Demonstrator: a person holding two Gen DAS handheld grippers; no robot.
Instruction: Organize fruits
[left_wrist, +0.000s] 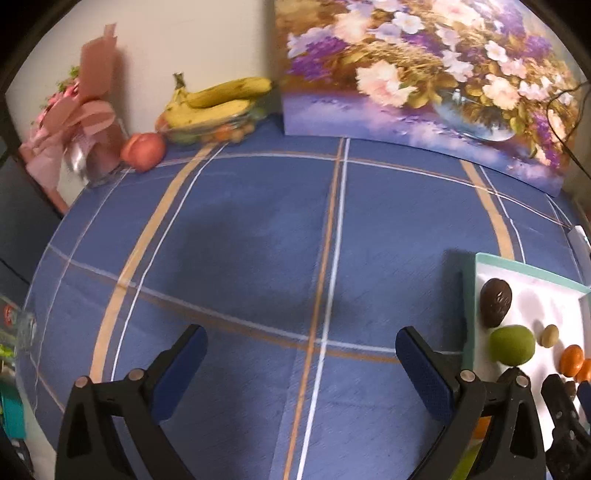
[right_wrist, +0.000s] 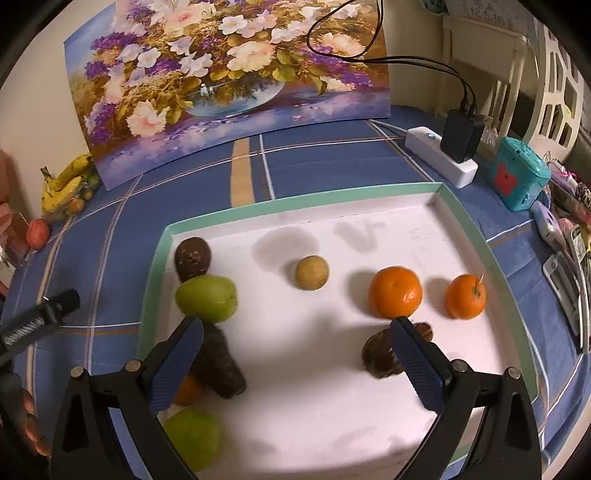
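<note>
a: right wrist view first. the right gripper is seen with its jaws spread wide and nothing between the pads, hung above the white floor of the tray.

b: and nearest the fingers?

a: by the left finger a dark elongated fruit is laid, its long axis running from near the finger tip down towards the near-right. a small orange piece is tucked against it, mostly hidden. by the right finger a brown lumpy fruit is partly covered; its shape cannot be fully told.

b: handling?

a: the dark one is judged firm and rough-skinned, best pinched across its middle, square to that axis. further out, a green fruit touches a dark oval fruit at the tray's left wall. the green one is judged smooth and liable to roll, so a grip across its widest part is suggested. a small tan round fruit stands alone mid-tray, light and easily knocked. two oranges sit just beside each other on the right, the smaller with a stem pointing up and right.

b: left wrist view?

a: the left gripper is also held wide apart and empty, over bare blue checked cloth, the tray at its right. bananas and a red fruit are left at the far wall, well apart from the tray.
</note>
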